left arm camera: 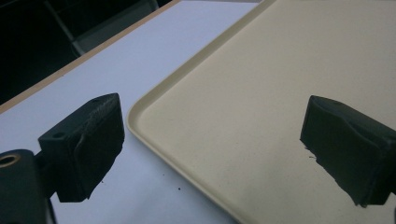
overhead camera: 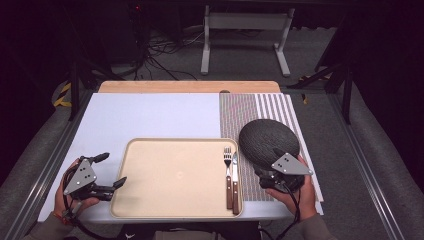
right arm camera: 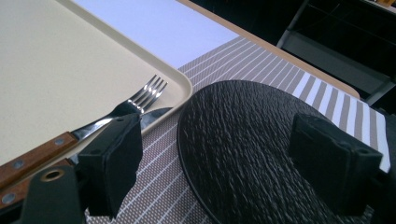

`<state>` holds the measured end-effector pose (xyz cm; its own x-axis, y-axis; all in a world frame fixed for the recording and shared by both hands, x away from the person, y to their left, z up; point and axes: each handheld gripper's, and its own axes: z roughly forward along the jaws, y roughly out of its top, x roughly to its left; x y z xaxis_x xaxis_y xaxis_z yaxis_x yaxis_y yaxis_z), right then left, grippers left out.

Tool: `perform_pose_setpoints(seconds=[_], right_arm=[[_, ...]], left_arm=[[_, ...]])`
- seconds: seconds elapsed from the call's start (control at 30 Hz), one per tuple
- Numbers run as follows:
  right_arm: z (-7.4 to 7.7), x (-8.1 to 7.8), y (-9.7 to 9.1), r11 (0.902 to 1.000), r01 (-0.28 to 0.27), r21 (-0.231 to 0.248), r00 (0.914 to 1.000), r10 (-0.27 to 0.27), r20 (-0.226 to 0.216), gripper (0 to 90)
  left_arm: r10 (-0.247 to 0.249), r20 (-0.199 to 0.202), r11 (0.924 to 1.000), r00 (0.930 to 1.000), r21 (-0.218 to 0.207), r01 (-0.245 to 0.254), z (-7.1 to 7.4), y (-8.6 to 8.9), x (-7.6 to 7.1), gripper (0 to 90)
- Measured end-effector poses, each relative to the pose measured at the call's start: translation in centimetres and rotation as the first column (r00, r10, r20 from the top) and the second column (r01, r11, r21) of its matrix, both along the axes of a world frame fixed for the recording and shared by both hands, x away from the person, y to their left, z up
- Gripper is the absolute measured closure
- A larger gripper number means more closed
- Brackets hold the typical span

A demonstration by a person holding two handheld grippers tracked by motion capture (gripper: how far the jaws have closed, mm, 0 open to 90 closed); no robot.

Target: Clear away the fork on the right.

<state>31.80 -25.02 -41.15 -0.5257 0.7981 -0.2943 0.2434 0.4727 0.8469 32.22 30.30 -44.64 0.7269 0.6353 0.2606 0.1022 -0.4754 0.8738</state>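
Observation:
A beige tray point(overhead camera: 170, 175) lies at the table's front centre, also close up as the tray point(left arm camera: 280, 93) in the left gripper view. A fork point(overhead camera: 228, 170) and a knife point(overhead camera: 235, 180) with wooden handles rest along its right side; the fork point(right arm camera: 140, 100) shows in the right gripper view. A black textured plate point(overhead camera: 267, 140) sits on the striped placemat point(overhead camera: 260, 107). My left gripper point(overhead camera: 111, 171) stands open at the tray's left edge, holding nothing. My right gripper point(overhead camera: 272, 175) is open at the plate's point(right arm camera: 243, 140) near rim, its jaws astride it.
The white table surface point(overhead camera: 150, 112) stretches behind the tray. A wooden strip point(overhead camera: 190, 86) edges the far side. Beyond the table stand a white frame point(overhead camera: 245, 30) and cables point(overhead camera: 160, 50) on the floor.

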Motion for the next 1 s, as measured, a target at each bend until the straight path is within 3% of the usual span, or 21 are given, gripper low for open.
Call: perform_pose_setpoints(seconds=[0.3,0.47,1.0], right_arm=[[-0.4,-0.4,-1.2,0.9998,0.018,0.006,0.9998,-0.018,-0.007,18.4],[-0.6,-0.6,-1.8,0.9993,0.033,-0.016,0.9994,-0.033,-0.006,18.6],[-1.8,-0.9,-4.6,0.9961,0.088,0.007,0.9953,-0.088,-0.042,20.0]], left_arm=[[0.000,0.003,1.0000,1.0000,-0.003,0.000,0.0,0.1,0.0,6.9],[0.003,-0.001,1.0000,1.0000,-0.009,-0.003,0.0,0.3,0.0,6.9],[0.011,-0.008,0.9999,0.9999,-0.009,-0.011,-0.1,0.6,-0.1,6.9]])
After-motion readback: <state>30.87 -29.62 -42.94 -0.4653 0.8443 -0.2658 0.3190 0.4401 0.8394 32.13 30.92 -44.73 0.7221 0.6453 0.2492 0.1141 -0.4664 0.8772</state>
